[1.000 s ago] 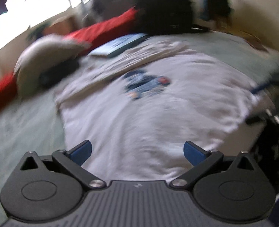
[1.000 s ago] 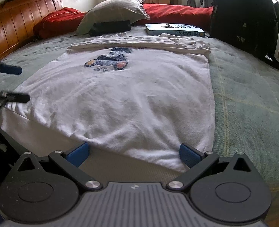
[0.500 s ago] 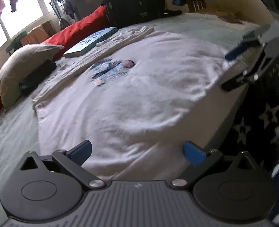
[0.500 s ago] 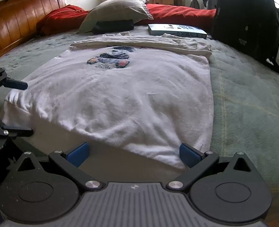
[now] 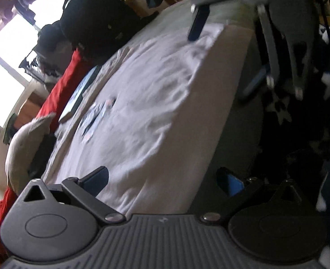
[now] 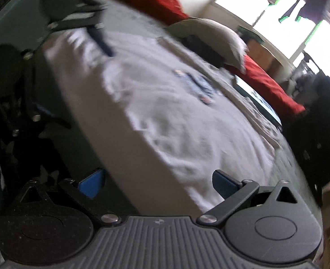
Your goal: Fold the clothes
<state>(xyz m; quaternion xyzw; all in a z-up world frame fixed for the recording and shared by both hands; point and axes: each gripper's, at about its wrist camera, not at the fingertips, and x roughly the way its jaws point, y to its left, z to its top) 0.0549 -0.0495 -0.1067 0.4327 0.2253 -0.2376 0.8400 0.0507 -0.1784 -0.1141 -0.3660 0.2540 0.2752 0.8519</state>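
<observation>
A white T-shirt (image 5: 147,103) with a blue chest print lies flat on the green bed cover, its hem along the near mattress edge. The same T-shirt (image 6: 187,123) fills the right wrist view. My left gripper (image 5: 165,181) is open and rolled sideways at the hem's left corner, one finger over the cloth, the other beside the mattress. My right gripper (image 6: 157,182) is open and rolled the other way at the right corner. Each sees the other: the right gripper (image 5: 226,55) and the left gripper (image 6: 72,76), both blurred, straddling the hem with jaws apart.
A grey pillow (image 5: 24,148), a red blanket (image 5: 64,94), a book (image 5: 77,96) and a black backpack (image 5: 97,22) lie beyond the shirt's collar. The person's dark star-patterned clothing (image 5: 281,109) stands against the mattress side. Bright windows are behind the bed.
Both grippers have rolled sideways and dropped toward the hem corners at the mattress edge. Both stay open. The shirt has not moved.
</observation>
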